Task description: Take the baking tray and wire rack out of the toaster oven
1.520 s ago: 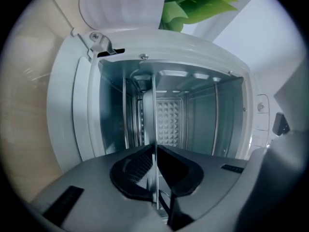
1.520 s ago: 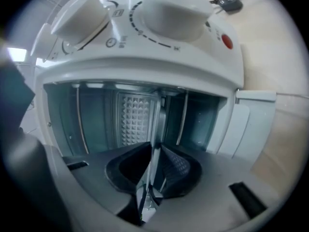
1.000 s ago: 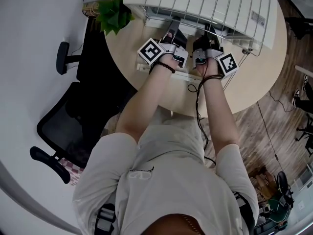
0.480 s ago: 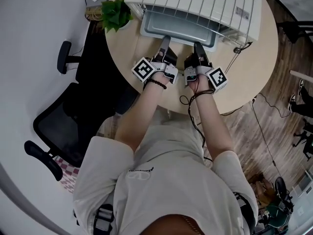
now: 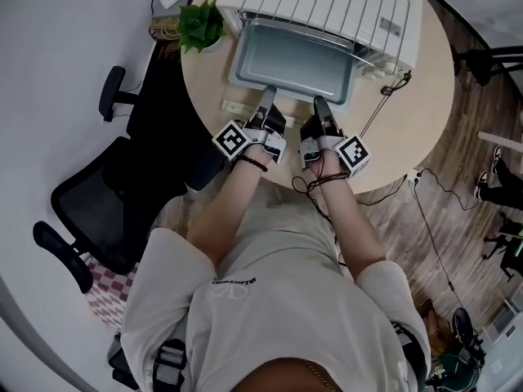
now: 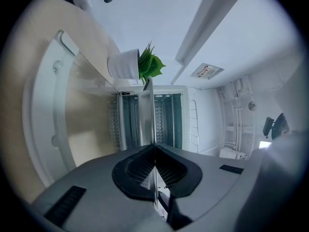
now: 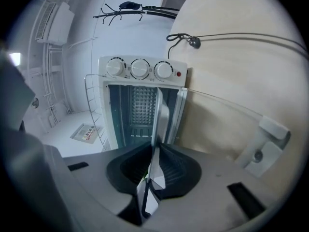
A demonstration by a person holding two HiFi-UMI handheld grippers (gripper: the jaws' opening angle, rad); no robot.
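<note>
From above, your left gripper [image 5: 267,104] and right gripper [image 5: 320,109] both pinch the near edge of the tray [image 5: 294,55], which sticks mostly out of the oven [image 5: 327,2] over the table [image 5: 417,113]. In the left gripper view the jaws are closed on the tray [image 6: 147,120] edge, and in the right gripper view they clamp it too. I think you are pulling it out; next slide it clear, keep it flat, then get the rack.

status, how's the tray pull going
Left gripper and right gripper both shut on the near edge of the tray. Tray mostly out of oven. Nothing blocking; cord off right.
</note>
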